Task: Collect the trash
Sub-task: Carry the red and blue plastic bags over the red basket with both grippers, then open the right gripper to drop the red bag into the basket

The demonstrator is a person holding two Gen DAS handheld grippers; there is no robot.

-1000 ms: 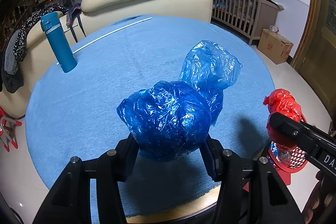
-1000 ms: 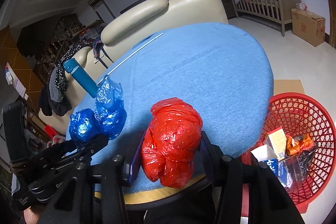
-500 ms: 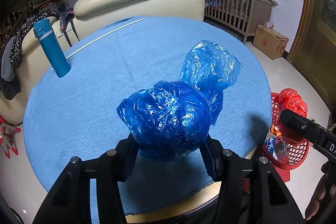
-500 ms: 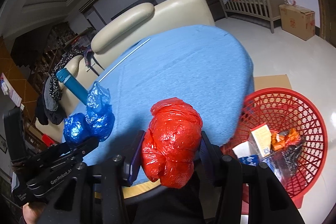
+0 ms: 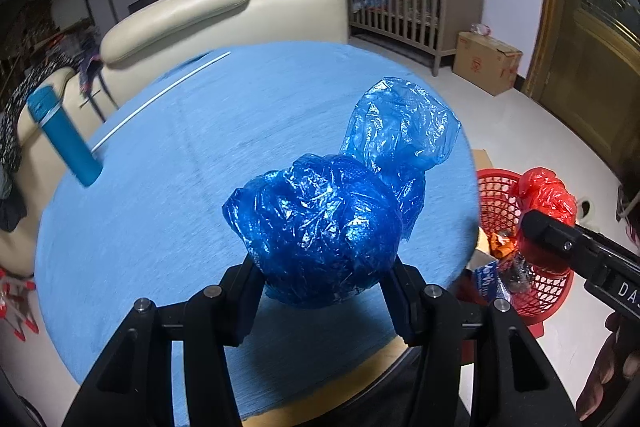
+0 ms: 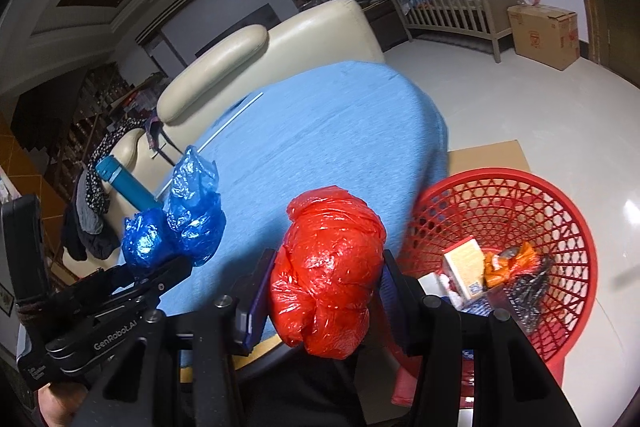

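Observation:
My left gripper (image 5: 324,283) is shut on a crumpled blue plastic bag (image 5: 320,223) and holds it above the near edge of the round blue-covered table (image 5: 200,155). It also shows in the right wrist view (image 6: 176,227). My right gripper (image 6: 324,291) is shut on a crumpled red plastic bag (image 6: 328,267), held off the table's right edge beside the red mesh basket (image 6: 560,211). The red bag shows in the left wrist view (image 5: 548,191) over the basket (image 5: 496,187). The basket holds several pieces of trash, among them a box (image 6: 466,265).
A teal bottle (image 5: 64,135) and a thin white rod (image 5: 160,99) are on the far left of the table. A cream sofa (image 5: 224,11) stands behind it. A wooden crib (image 5: 404,7) and a cardboard box (image 5: 486,61) are at the back right.
Both grippers have moved to the right with their bags. The red bag has come off the table edge to beside the basket, which now looms larger in the right wrist view.

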